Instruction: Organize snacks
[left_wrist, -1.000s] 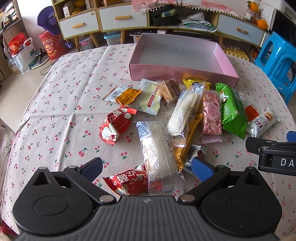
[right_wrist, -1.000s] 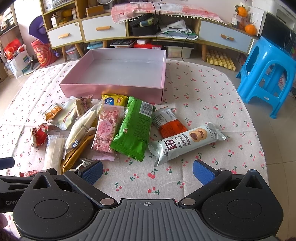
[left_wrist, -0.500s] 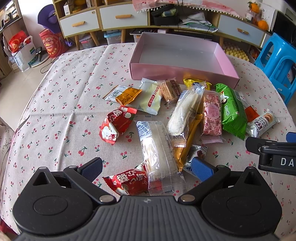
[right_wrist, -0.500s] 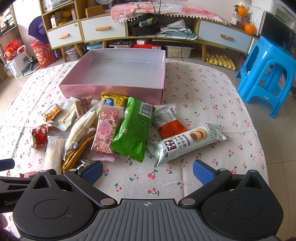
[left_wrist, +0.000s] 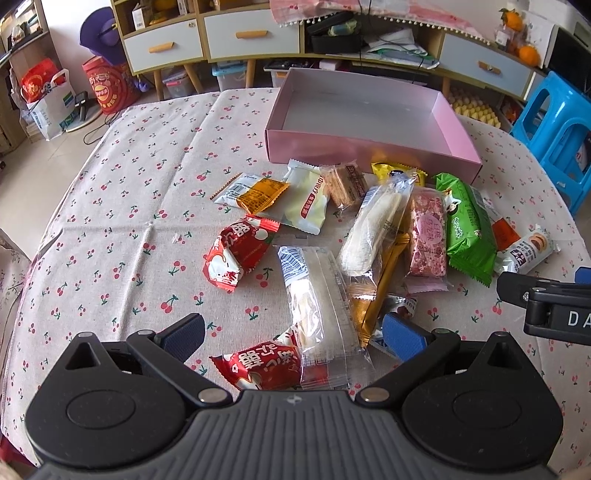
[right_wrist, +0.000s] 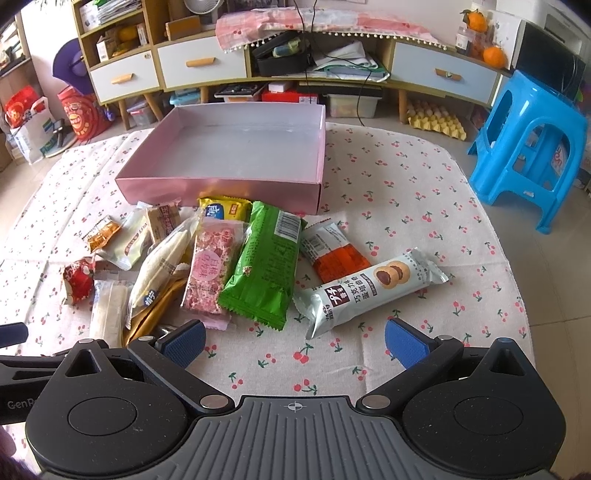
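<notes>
Both the left gripper (left_wrist: 291, 338) and right gripper (right_wrist: 293, 341) hover spread wide and empty at frame bottom, snacks heaped mid-frame below the empty pink box (left_wrist: 369, 149); overlapping wrappers, such as the clear packet (left_wrist: 321, 295), risk double pickups or slipping.

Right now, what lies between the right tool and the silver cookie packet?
Only bare cherry-print tablecloth separates the open right tool from the silver cookie packet, per the right wrist view.
</notes>
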